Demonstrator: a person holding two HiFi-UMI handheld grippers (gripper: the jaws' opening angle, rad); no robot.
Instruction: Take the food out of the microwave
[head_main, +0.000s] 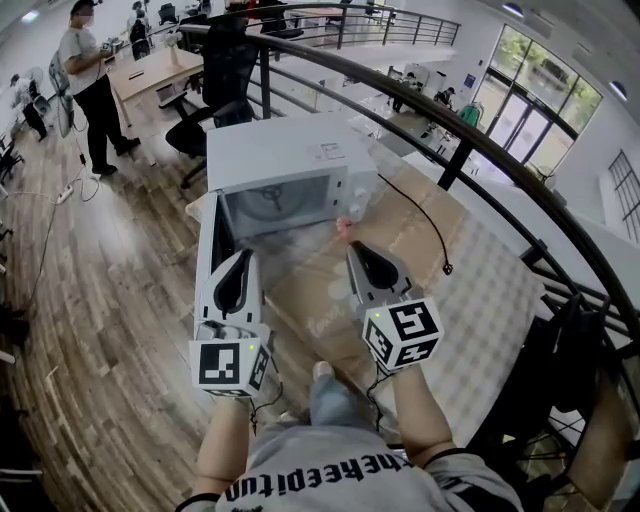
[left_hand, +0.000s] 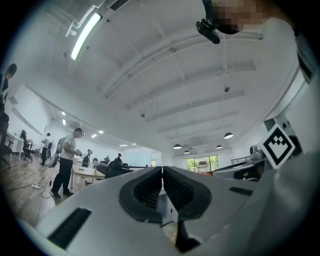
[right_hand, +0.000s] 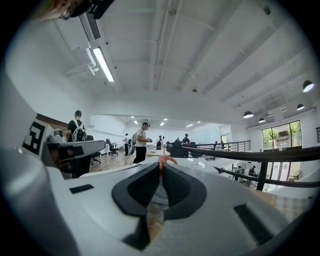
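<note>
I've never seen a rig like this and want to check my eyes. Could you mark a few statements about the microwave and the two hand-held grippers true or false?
1. The white box-shaped microwave stands on the wooden floor. False: it stands on the cardboard-covered table.
2. The left gripper has its jaws together with nothing between them. True.
3. The right gripper has its jaws wide apart. False: they are together, pinching a small pink thing at their tips.
4. A curved black metal railing runs past the table. True.

Whatever sits inside the microwave (head_main: 285, 160) is too blurred to tell.
</note>
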